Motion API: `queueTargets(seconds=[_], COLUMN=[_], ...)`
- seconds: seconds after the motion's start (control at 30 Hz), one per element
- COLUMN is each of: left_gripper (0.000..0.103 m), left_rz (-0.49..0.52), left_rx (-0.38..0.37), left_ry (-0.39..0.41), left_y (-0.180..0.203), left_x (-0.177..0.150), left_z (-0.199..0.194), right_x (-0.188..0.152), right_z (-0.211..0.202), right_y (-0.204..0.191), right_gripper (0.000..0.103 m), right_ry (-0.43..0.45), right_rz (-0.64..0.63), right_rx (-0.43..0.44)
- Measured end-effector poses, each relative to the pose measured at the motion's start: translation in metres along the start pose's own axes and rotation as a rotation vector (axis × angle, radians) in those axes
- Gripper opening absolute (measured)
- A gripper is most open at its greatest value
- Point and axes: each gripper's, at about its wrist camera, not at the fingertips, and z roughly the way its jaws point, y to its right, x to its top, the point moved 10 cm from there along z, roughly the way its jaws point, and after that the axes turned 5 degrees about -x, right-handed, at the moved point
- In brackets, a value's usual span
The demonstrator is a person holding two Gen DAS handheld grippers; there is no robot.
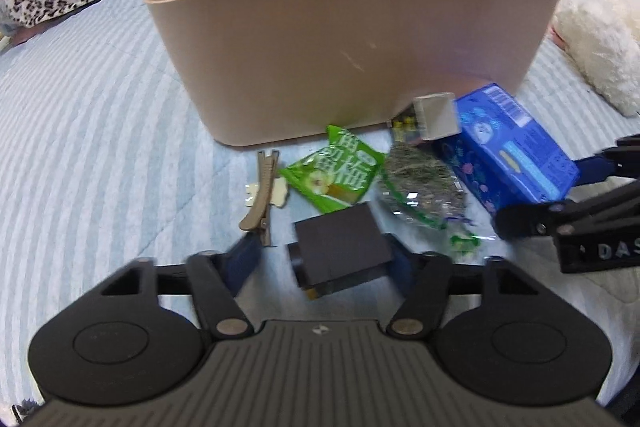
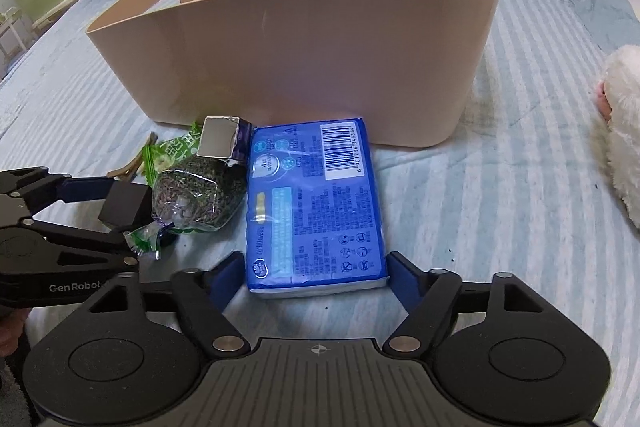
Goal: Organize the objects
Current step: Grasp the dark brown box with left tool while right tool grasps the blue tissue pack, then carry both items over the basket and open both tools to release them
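Right wrist view shows your right gripper (image 2: 316,275) spread wide around the flat blue plastic tissue pack (image 2: 314,203) before the beige plastic tub (image 2: 280,51); centre, then close. Left gripper (image 1: 324,259) looks clenched on a dark brown box (image 1: 340,243).

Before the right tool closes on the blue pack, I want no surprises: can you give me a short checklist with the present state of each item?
1. Right tool open, fingers on both sides of the blue pack: ok.
2. Pack lying flat on the bedspread: ok.
3. Pack free of neighbours: not ok, the bag of dried herbs lies against its left edge.
4. Left tool out of the way: cannot tell; it is near the dark box, close to the bag.
5. Beige bin upright and open-topped behind the pack: ok.
6. Room inside the bin: cannot tell, its inside is hidden.
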Motion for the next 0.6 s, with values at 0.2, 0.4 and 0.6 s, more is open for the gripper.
queueTargets(seconds=[0.2,0.4,0.6], left_gripper=[0.052,0.052,0.052], left_rz=[-0.010,-0.016,-0.007], left_rx=[-0.016,-0.001,0.013], left_ry=[-0.005,0.005,0.037], left_y=[0.002,-0.002,-0.004], left_x=[0.000,-0.005,-0.005], left_z=[-0.002,-0.017,-0.041], right_x=[-0.002,-0.009,-0.008], right_z=[-0.006,-0.018,-0.044], right_y=[0.002,0.007,0.013], right_gripper=[0.062,0.062,0.062], right_ry=[0.018,0.020,0.064], right_rz=[0.003,0.010,0.030], right_rx=[0.001,-0.005,-0.004])
